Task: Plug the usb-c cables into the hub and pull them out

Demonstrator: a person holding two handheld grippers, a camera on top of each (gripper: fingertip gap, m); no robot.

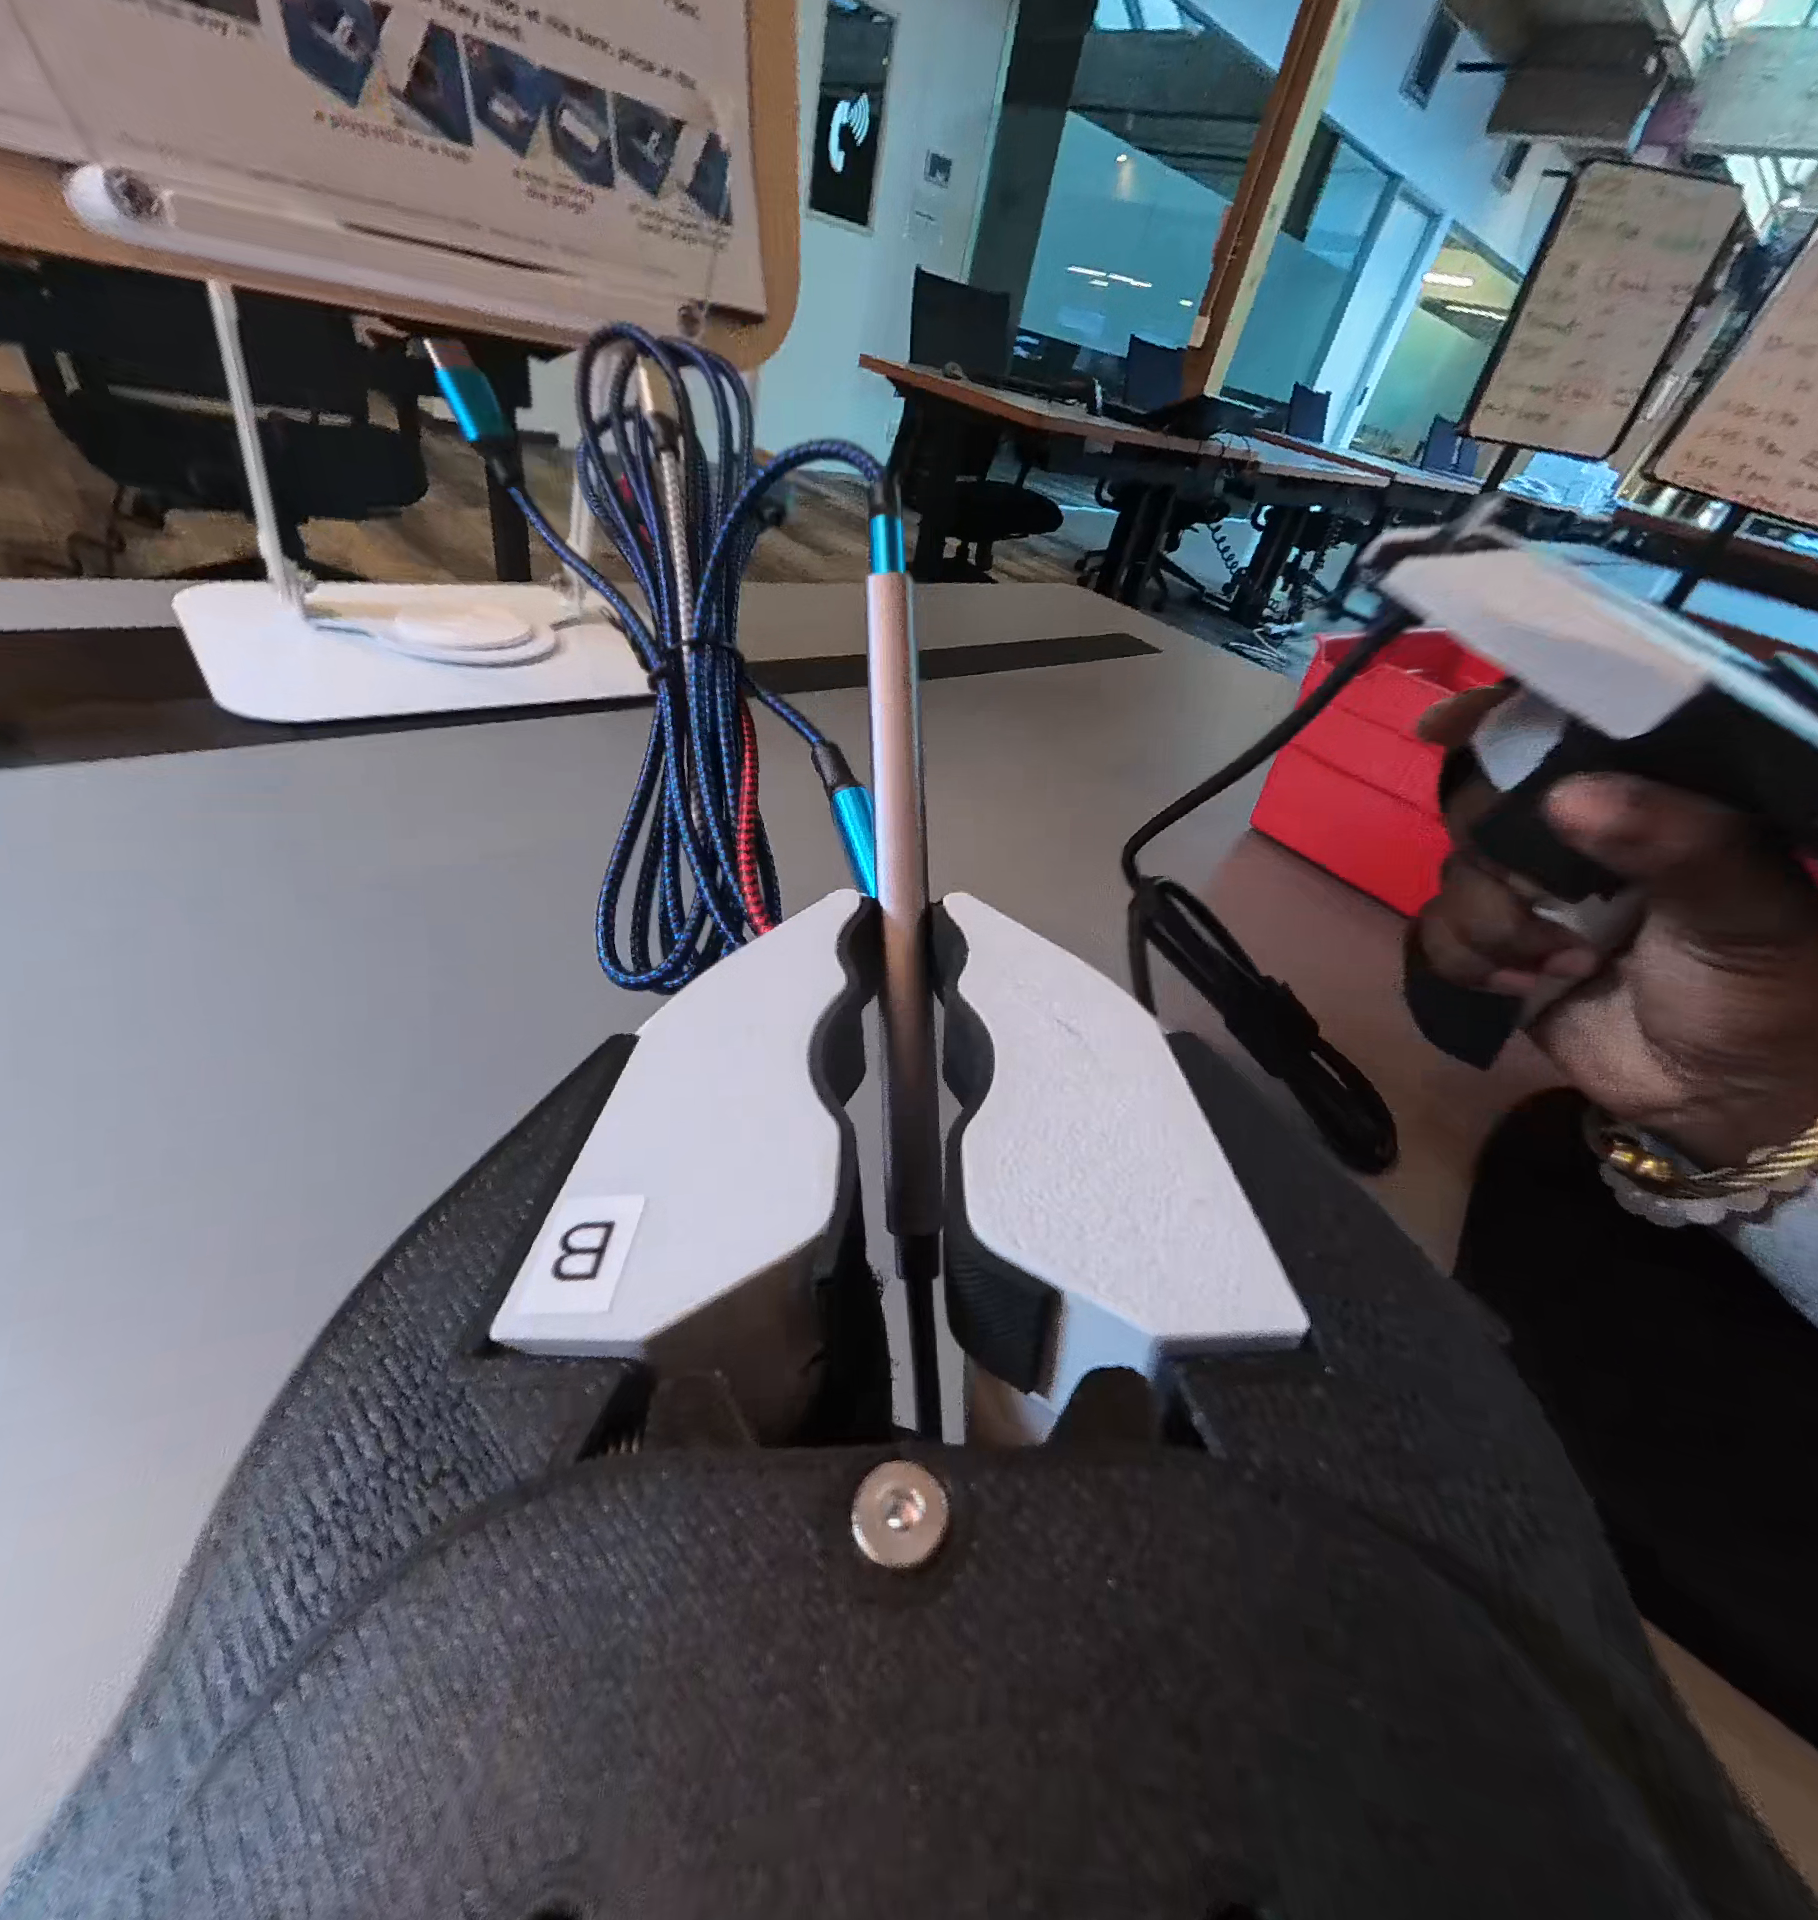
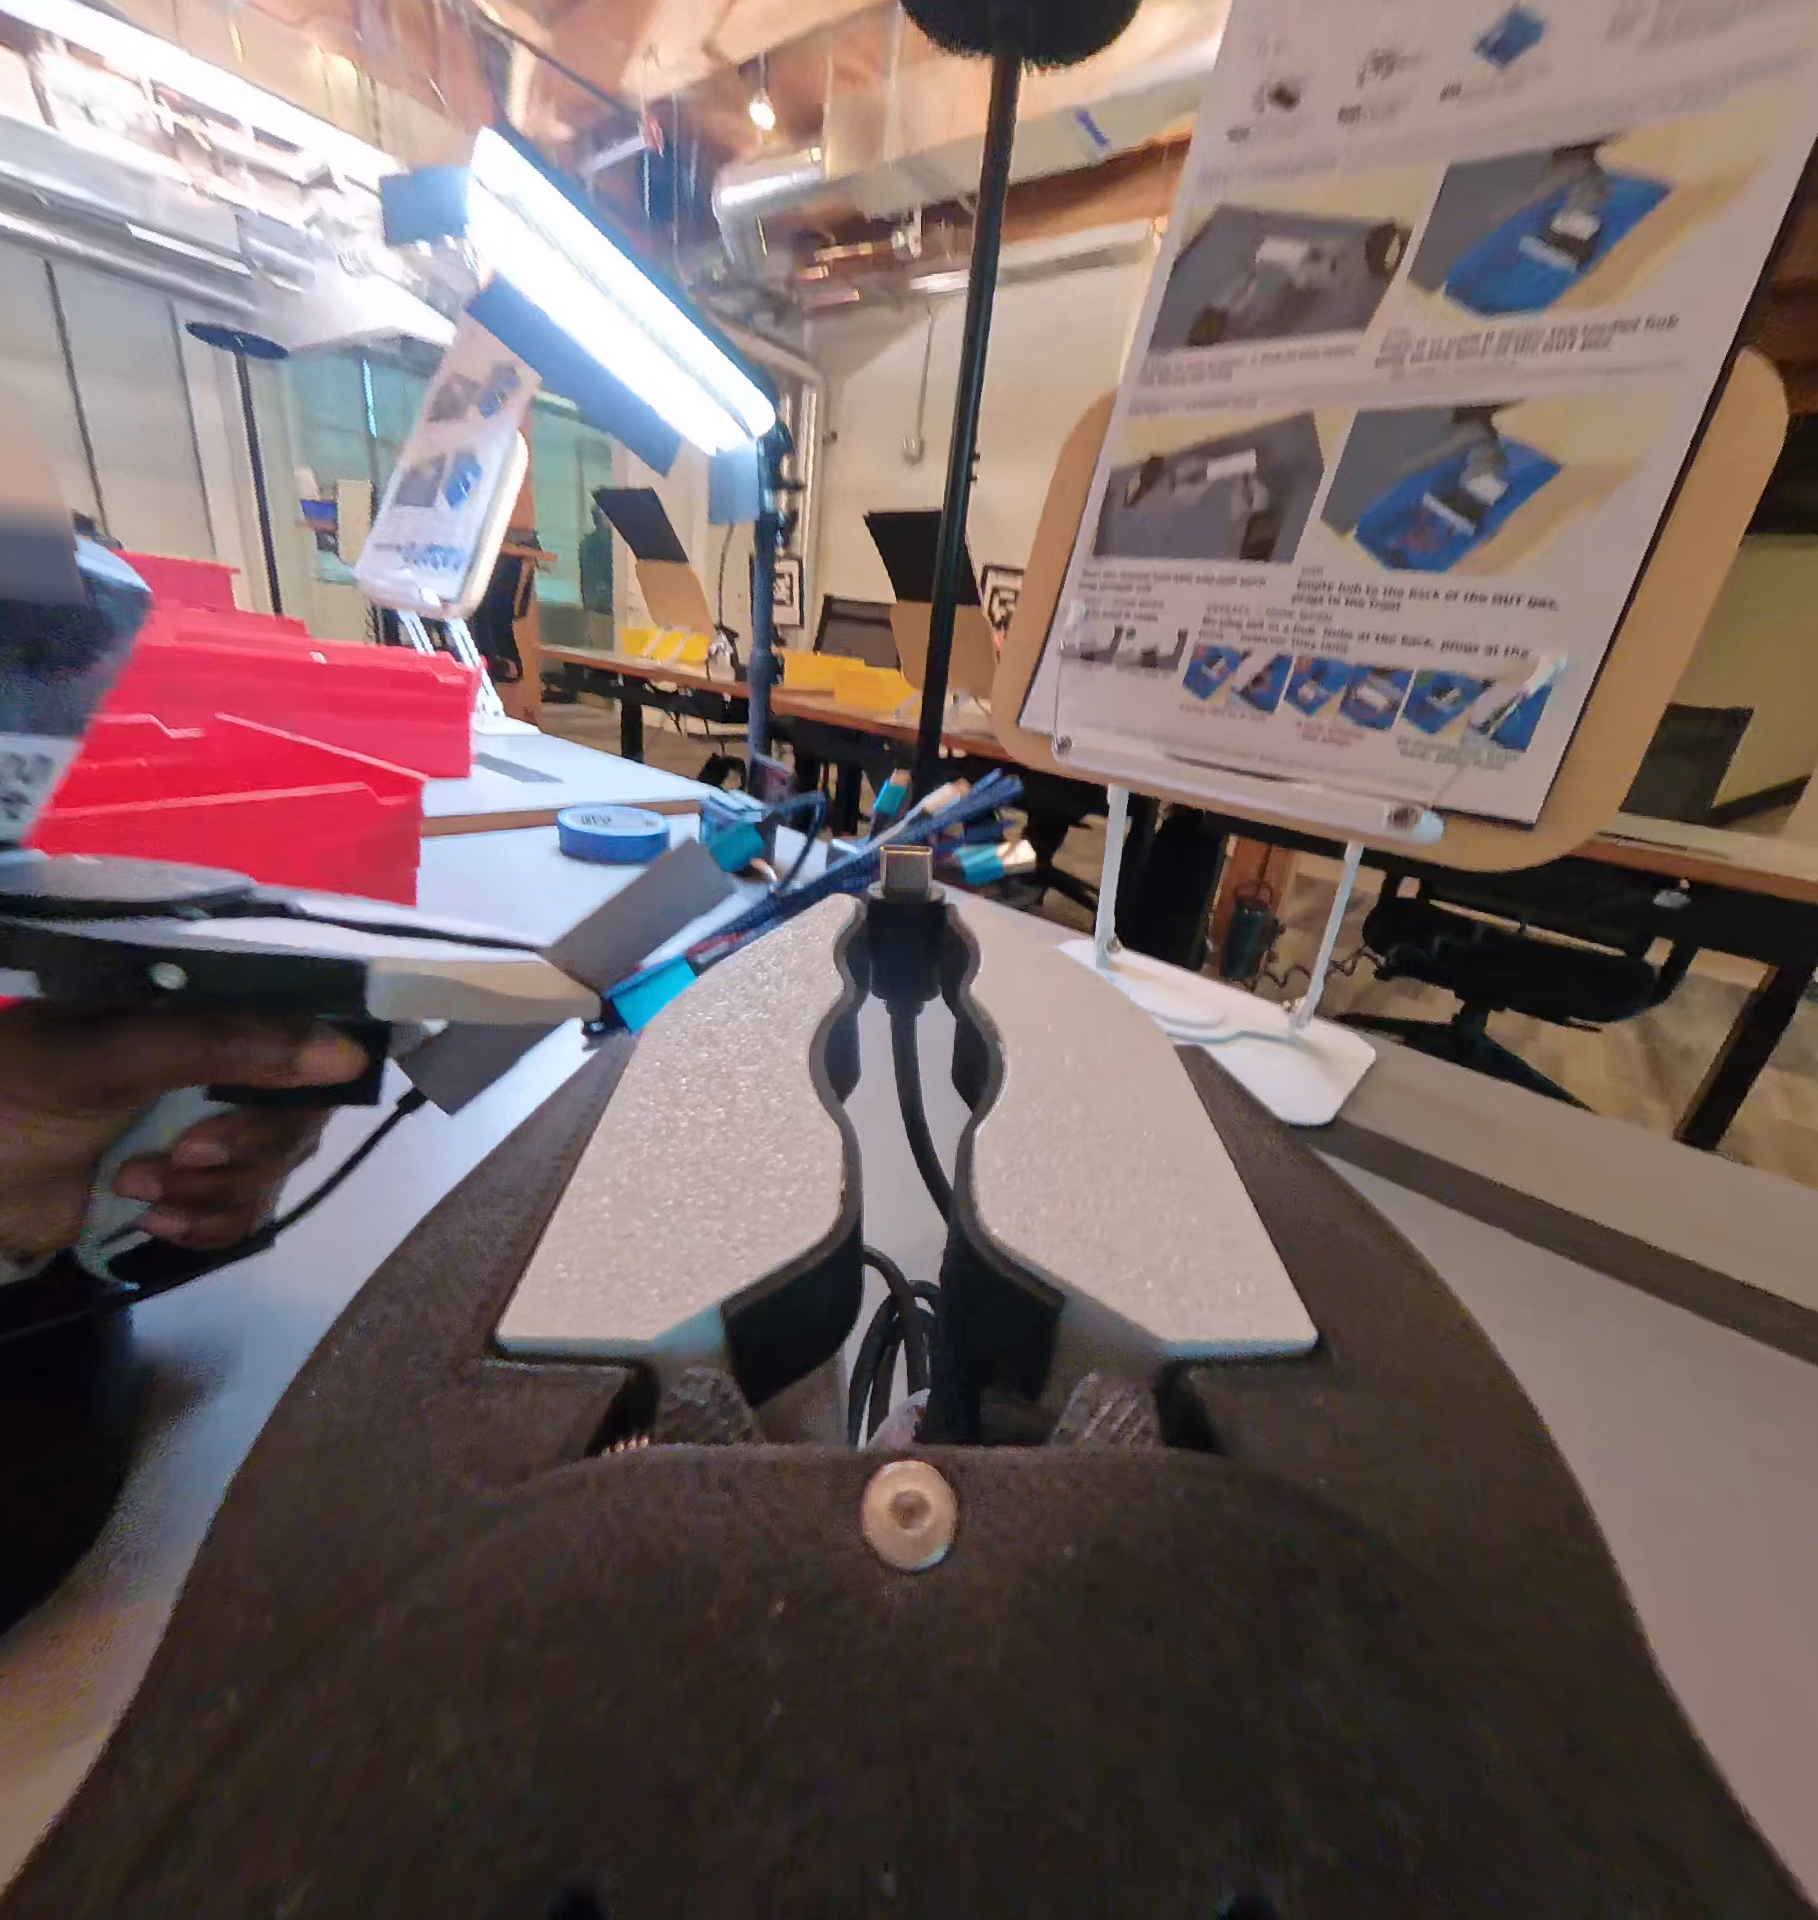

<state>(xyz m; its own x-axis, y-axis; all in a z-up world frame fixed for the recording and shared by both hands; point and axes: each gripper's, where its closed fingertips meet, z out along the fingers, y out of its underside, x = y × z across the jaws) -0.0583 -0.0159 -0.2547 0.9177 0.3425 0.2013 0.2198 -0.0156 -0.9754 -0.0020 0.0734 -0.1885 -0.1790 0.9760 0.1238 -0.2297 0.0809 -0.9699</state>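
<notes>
The left claw (image 1: pixel 897 935) is clamped on the hub (image 1: pixel 897 790), a slim grey metal bar seen edge-on, which stands up out of the white fingers (image 1: pixel 739 1101) above the grey surface (image 1: pixel 261 987). A blue-sleeved plug (image 1: pixel 886 545) sits in the hub's far end, and its dark blue braided cable arcs off to the left; a second blue plug (image 1: pixel 855 836) shows just left of the hub, near the fingertips. Behind and left hangs a bundle of cables (image 1: pixel 687 675), blue braid with a red one and a silver one among them, tied at the middle. The hub's own black cord (image 1: pixel 1248 997) lies coiled on the surface to the right. The right claw (image 2: pixel 903 914) grips a black plug (image 2: pixel 903 920), its silver usb-c tip poking out past the fingertips, the black cord running back between the fingers. A red bin (image 1: pixel 1372 769) sits on the far right of the surface, and an instruction board (image 2: pixel 1404 436) on a white stand rises at the far side.
</notes>
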